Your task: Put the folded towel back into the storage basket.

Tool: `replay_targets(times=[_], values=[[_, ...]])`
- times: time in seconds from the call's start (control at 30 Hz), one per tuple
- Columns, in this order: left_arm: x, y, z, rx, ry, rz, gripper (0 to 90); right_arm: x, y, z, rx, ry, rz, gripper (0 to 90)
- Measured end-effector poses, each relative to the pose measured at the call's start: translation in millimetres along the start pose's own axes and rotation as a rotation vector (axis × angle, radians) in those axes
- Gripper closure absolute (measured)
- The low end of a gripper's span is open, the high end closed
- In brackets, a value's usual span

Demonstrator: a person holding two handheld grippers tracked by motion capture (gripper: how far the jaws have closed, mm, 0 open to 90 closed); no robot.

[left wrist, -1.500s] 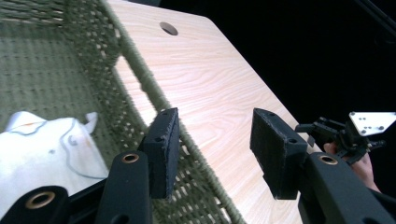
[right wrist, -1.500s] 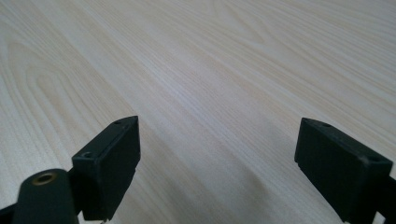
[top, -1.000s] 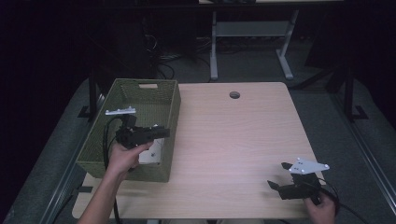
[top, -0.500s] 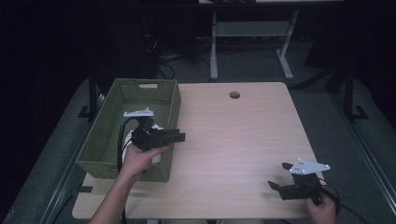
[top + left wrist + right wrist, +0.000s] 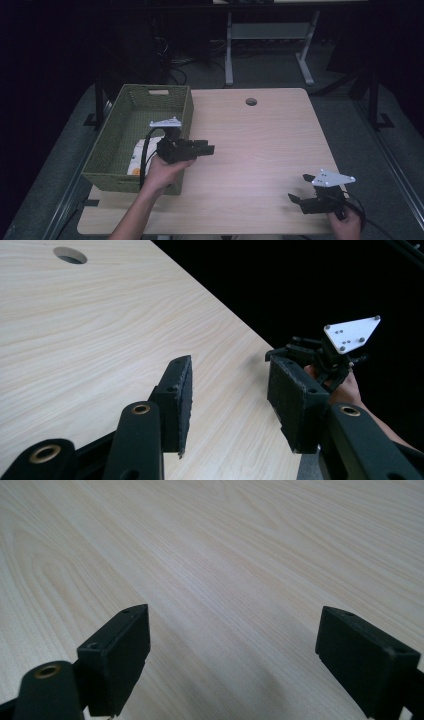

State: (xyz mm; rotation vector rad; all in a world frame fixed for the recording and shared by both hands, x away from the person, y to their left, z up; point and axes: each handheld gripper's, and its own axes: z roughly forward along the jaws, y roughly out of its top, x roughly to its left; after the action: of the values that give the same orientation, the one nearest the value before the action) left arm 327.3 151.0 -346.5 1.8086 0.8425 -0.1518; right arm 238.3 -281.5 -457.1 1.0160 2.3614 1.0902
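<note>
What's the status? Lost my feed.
Left tool open, empty, beside green basket. Right tool open, low over table. White item in basket. Nothing in the way.

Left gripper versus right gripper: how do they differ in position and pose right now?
The left gripper is held above the table beside the green basket, pointing across toward the right side; the right gripper sits low at the table's near right corner. The left gripper's fingers stand less far apart than the right gripper's fingers. Both are open and hold nothing.

There was one worktop (image 5: 260, 145), one green basket (image 5: 112, 150) at nine o'clock holding one white item (image 5: 136, 159), and two tongs.
</note>
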Motion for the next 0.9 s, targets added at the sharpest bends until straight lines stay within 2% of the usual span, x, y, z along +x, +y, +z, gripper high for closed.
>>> replay_targets(times=[0.23,0.43,0.57,0.9], values=[[-15.8,-3.2,25.4,0.027,-0.029,0.037,53.7,-0.1,0.5,0.1,-0.006,0.004,-0.002,13.8],[-24.3,-10.5,43.8,0.053,-0.031,0.053,53.9,-0.9,0.5,-1.8,-0.013,0.0,-0.007,13.8],[-28.9,-15.5,53.4,0.065,-0.03,0.064,53.8,-0.3,0.4,-3.2,-0.012,0.0,0.005,13.8],[-34.8,-22.3,68.0,0.072,-0.033,0.068,53.4,-1.7,-0.1,-4.5,-0.016,-0.005,-0.003,13.8]])
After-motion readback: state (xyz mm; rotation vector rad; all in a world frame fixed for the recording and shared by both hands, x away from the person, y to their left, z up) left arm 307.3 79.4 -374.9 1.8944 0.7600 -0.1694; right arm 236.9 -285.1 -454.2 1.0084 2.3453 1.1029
